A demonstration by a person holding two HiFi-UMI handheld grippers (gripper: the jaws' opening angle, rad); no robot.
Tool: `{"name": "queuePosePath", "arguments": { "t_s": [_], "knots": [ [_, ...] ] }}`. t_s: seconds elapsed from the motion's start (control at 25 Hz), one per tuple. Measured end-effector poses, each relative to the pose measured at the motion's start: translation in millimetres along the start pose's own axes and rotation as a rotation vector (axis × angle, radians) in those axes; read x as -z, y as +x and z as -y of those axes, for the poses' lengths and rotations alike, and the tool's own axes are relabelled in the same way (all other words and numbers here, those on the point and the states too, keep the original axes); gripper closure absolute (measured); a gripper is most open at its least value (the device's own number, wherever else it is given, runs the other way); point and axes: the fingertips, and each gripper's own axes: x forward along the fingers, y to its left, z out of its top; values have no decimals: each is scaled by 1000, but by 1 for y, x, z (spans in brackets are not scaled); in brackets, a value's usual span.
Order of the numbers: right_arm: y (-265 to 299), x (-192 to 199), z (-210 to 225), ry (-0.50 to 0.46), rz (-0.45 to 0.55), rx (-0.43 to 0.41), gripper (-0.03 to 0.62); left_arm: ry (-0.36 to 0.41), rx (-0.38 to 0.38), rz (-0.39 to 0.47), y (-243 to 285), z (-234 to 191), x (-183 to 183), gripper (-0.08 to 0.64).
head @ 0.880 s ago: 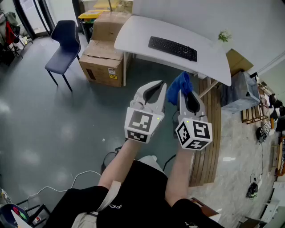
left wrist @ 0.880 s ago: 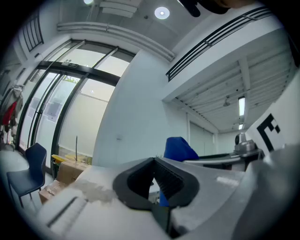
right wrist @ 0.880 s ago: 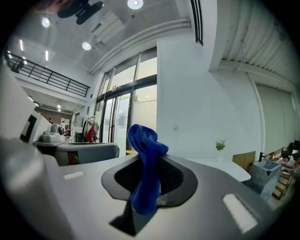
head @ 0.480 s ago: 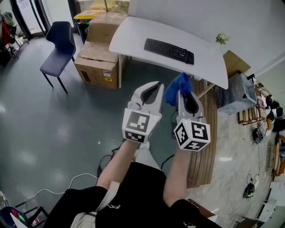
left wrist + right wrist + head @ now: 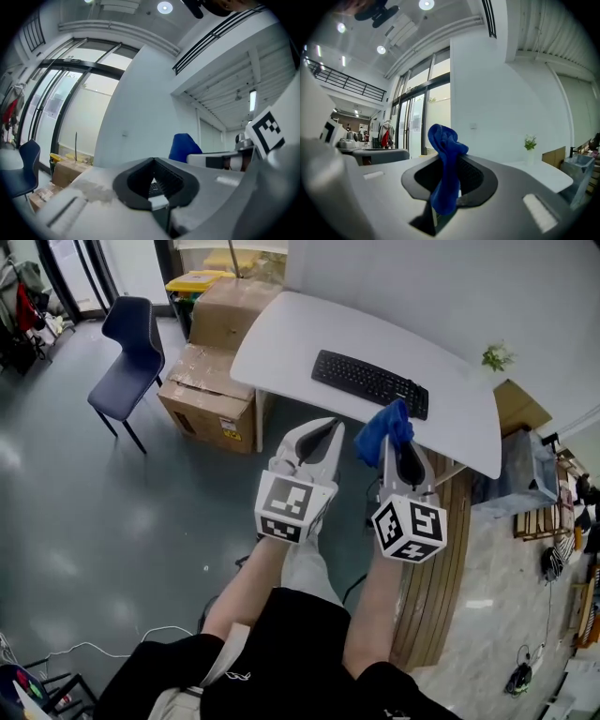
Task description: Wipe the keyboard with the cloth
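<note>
A black keyboard lies on a white table at the top of the head view, ahead of both grippers and apart from them. My right gripper is shut on a blue cloth that bunches up above its tips, short of the table's near edge. In the right gripper view the cloth hangs between the jaws and covers their meeting point. My left gripper is beside it at the same height, its jaws closed together and holding nothing. The left gripper view shows the cloth to its right.
A blue chair stands at the left on the grey floor. Cardboard boxes sit against the table's left end, with a yellow bin behind. A small plant is on the table's far right. Wooden slats lie at the right.
The table and keyboard have come lower and nearer in the head view. Both grippers keep their pose side by side, and the cloth stays in the right one.
</note>
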Motion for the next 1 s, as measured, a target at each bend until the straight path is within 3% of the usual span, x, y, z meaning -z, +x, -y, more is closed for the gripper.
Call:
{"name": "queuePosePath", "arguments": {
  "t_s": [0.2,0.36,0.52,0.76,1.0],
  "knots": [
    [130,9,65,31,-34,-51,512,-21,-57,-32,123,-59,18,561],
    [242,-9,120,48,-50,-112,512,-2,-96,-58,232,-107,15,561],
    [318,-9,151,83,-93,-196,512,24,-154,-109,295,-140,26,561],
    [395,43,132,115,-223,-294,512,-5,-188,-256,327,-198,78,561],
    [452,86,96,137,-325,-375,512,-28,-196,-347,349,-249,115,561]
  ]
}}
